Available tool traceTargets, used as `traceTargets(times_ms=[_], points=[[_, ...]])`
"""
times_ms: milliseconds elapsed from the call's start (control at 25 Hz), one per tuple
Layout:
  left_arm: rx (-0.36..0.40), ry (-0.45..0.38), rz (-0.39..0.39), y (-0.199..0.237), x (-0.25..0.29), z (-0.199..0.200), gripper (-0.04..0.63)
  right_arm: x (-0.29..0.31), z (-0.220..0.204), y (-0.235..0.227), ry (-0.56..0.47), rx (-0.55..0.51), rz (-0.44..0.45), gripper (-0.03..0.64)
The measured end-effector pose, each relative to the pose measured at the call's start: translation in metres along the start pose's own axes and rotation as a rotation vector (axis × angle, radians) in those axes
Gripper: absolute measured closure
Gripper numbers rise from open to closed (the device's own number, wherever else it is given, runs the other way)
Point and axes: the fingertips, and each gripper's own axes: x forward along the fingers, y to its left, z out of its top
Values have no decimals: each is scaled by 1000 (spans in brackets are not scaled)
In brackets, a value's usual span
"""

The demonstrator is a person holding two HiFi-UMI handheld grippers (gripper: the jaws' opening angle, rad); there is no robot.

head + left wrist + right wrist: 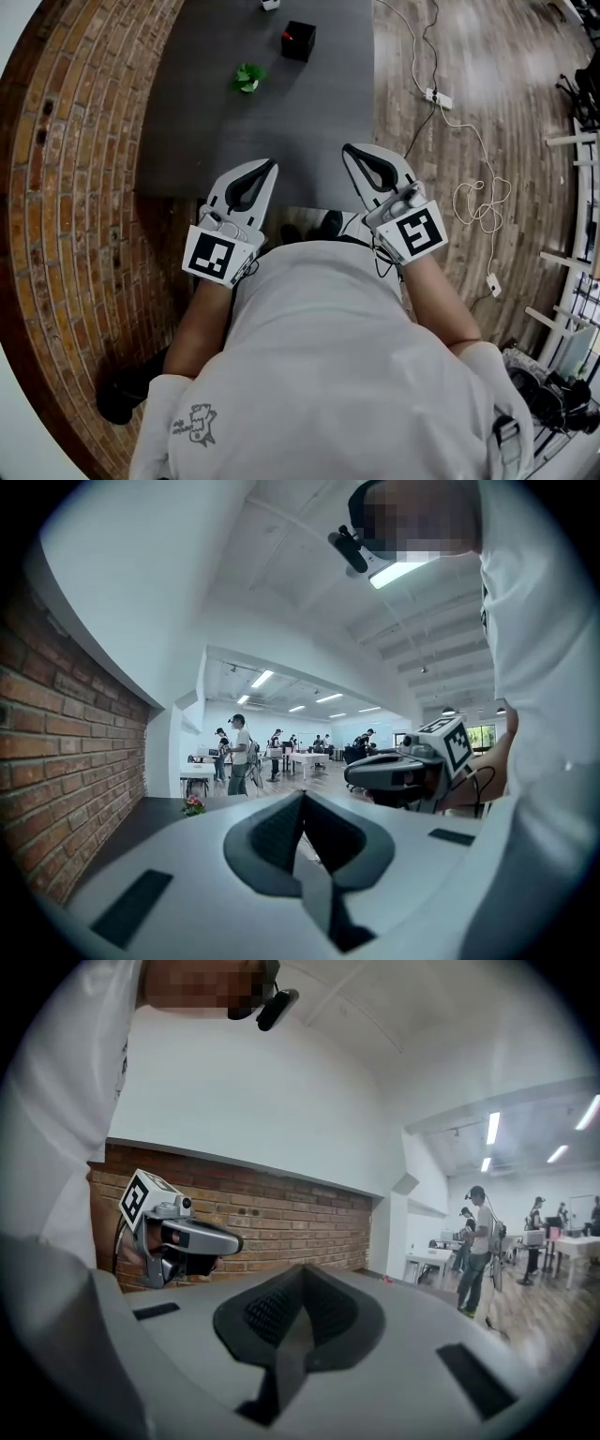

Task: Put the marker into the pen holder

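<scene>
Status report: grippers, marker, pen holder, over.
Left gripper and right gripper shut, empty. Pen holder at far end of table, something red at its rim. Green plant left of it, apart.

Before you stands a dark gray table (281,122), with a brick wall (75,187) close along its left side. A small green plant (248,77) sits on the table, toward its far left. To your right, on the wooden floor (516,84), a white power strip (439,97) trails a looped cable (480,204). Farther off, several people (238,752) stand around white tables (305,758).
</scene>
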Motion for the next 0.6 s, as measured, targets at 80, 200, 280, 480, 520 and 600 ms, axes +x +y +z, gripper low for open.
traceTargets(times_ms=[80, 200, 280, 480, 520, 600], points=[[-6, -3, -8, -1, -9, -1, 584, -3, 1, 9, 0, -7, -7, 611], [-13, -2, -16, -4, -21, -5, 584, -11, 0, 25, 12, -1, -11, 611], [-11, 0, -18, -7, -29, -7, 584, -16, -2, 30, 17, -12, -23, 611], [-14, -9, -28, -18, -41, -7, 584, -30, 1, 41, 9, -12, -38, 611], [-14, -12, -29, -21, -44, -7, 584, -32, 2, 44, 11, -10, -35, 611], [-16, -15, -29, -29, -46, -8, 584, -37, 6, 49, 6, -6, -19, 611]])
